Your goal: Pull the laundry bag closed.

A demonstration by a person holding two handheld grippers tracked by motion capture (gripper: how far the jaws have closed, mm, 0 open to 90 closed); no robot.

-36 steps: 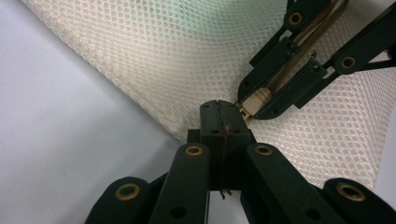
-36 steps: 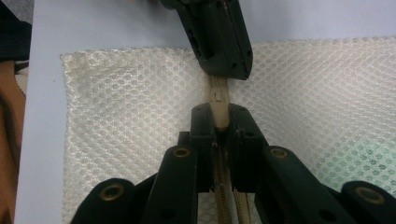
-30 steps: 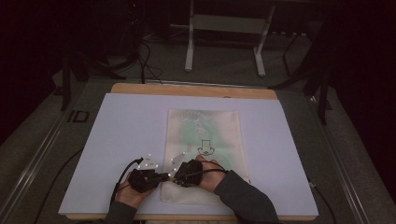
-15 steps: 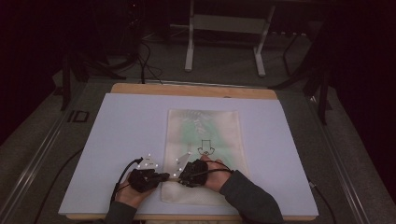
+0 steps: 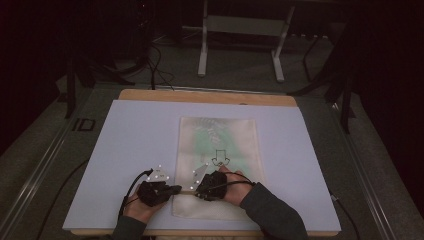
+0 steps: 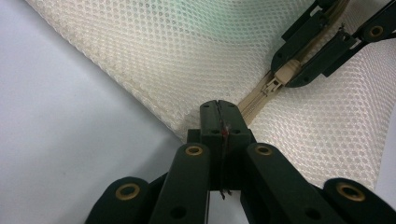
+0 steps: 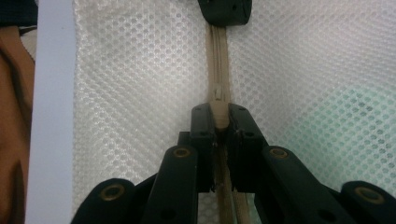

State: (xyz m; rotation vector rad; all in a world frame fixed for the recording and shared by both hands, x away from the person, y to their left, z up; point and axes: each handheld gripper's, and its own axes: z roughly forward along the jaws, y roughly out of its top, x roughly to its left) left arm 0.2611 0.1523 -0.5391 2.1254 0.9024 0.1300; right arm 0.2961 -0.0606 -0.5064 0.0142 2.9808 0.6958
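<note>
With your left claw (image 6: 219, 116) clamped on the mesh bag's (image 5: 217, 165) near corner on the tabletop (image 5: 130, 145) and your right claw (image 7: 219, 122) clamped on the zipper pull (image 7: 218, 112), a skewed tug could jam the zipper.

"ID" marking on floor (image 5: 83, 124) left of table; arrow-like print on mesh bag (image 5: 218, 159).

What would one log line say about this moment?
left hand-held gripper: shut on end of beige zipper | right hand-held gripper: shut on zipper pull | cream mesh bag: flat on white table
</note>
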